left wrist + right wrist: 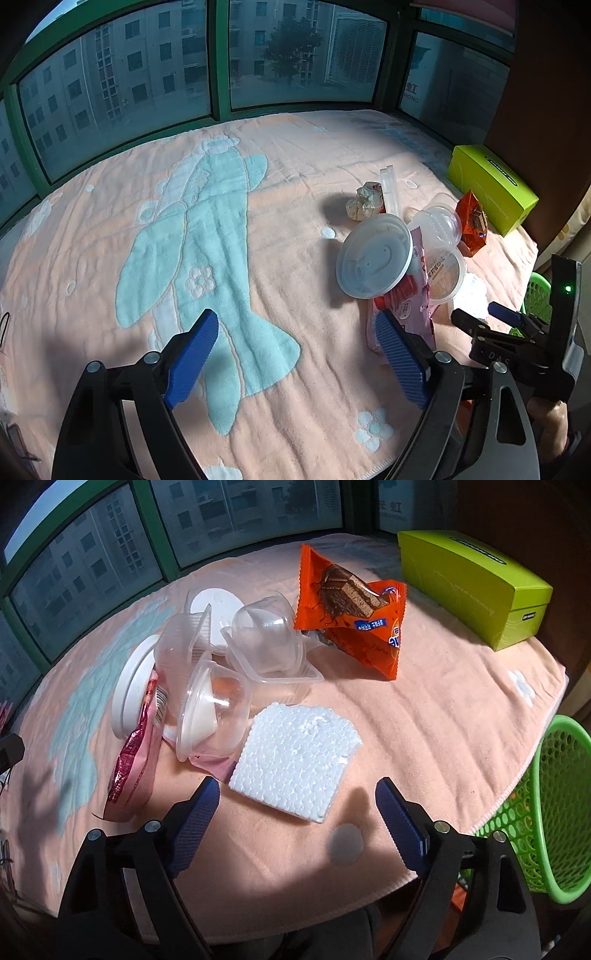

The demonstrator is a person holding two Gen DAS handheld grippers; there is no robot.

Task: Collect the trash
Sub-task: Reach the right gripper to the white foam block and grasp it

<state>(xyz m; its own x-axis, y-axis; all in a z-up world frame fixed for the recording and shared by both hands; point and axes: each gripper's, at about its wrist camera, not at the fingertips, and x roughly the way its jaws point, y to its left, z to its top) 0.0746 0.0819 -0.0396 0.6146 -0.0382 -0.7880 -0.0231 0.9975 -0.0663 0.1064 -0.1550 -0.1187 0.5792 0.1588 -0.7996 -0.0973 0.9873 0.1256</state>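
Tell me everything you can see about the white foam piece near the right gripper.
The white foam piece is a flat, roughly square slab of beaded polystyrene, with a broken, uneven top edge. It lies flat on the pink towel, in sunlight, just ahead of the right gripper, whose jaws stand open and clear of it. Its left corner sits by the pink wrapper under the clear plastic cup; whether they touch is unclear.

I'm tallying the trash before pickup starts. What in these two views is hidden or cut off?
- Green basket: right wrist view, inside cut off by the frame edge.
- Pink wrapper: left wrist view, partly under the white lid and behind the left gripper.
- Foam piece: left wrist view, mostly behind the right gripper.
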